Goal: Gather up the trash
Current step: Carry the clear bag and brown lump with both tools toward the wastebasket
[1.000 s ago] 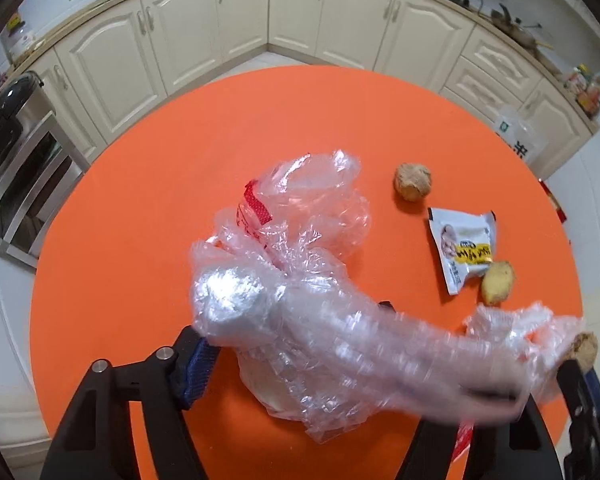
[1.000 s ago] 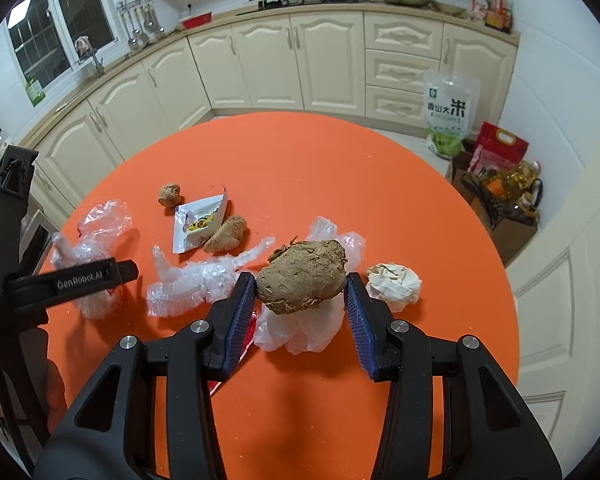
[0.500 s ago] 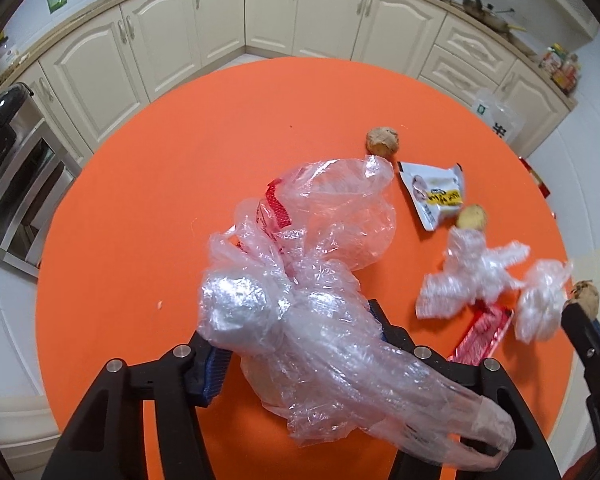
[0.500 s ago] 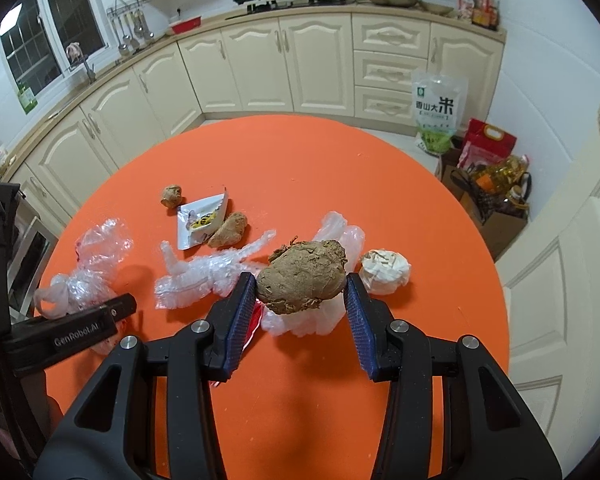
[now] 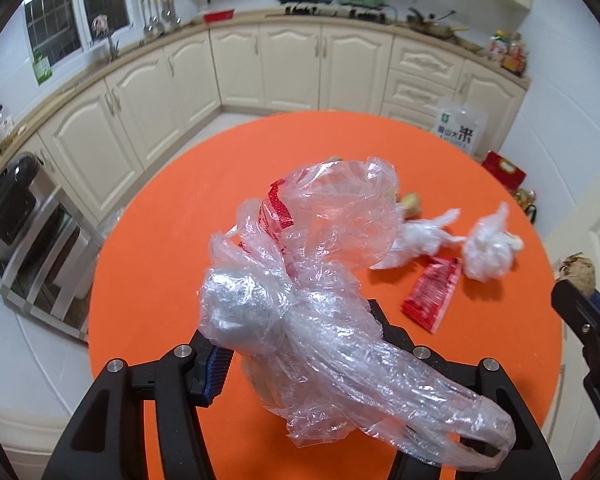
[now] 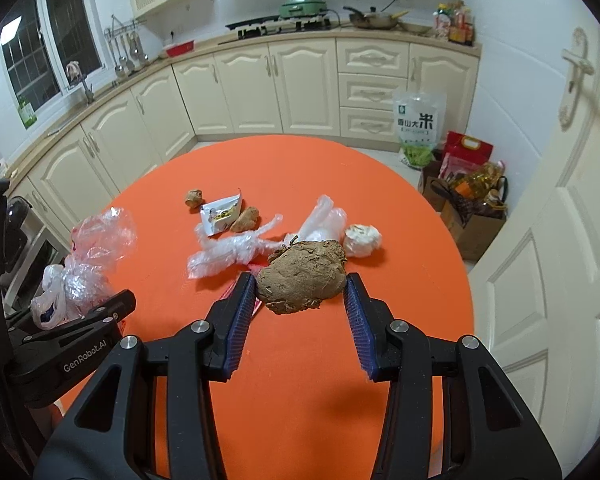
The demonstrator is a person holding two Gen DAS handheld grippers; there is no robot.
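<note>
We hold two grippers. The right gripper (image 6: pixel 300 292) clamps one brown root (image 6: pixel 302 282); the left gripper (image 5: pixel 296 340) clamps one plastic bag (image 5: pixel 300 280), its side marked "GenRobot.AI". Ahead of the right one, on the table (image 6: pixel 300 168), we count two small lumps, one sachet (image 6: pixel 222 216), one paper ball (image 6: pixel 362 240).

Left gripper (image 5: pixel 296 336): clamping a clear plastic bag (image 5: pixel 300 280), which is bulging upward and trailing over the right finger.
Table (image 5: pixel 172 240): orange, round, carrying a red wrapper (image 5: pixel 432 292) and two crumpled plastic wads (image 5: pixel 488 248).
Right gripper (image 5: pixel 580 308): showing at the right edge, holding a brown lump (image 5: pixel 578 274).
</note>
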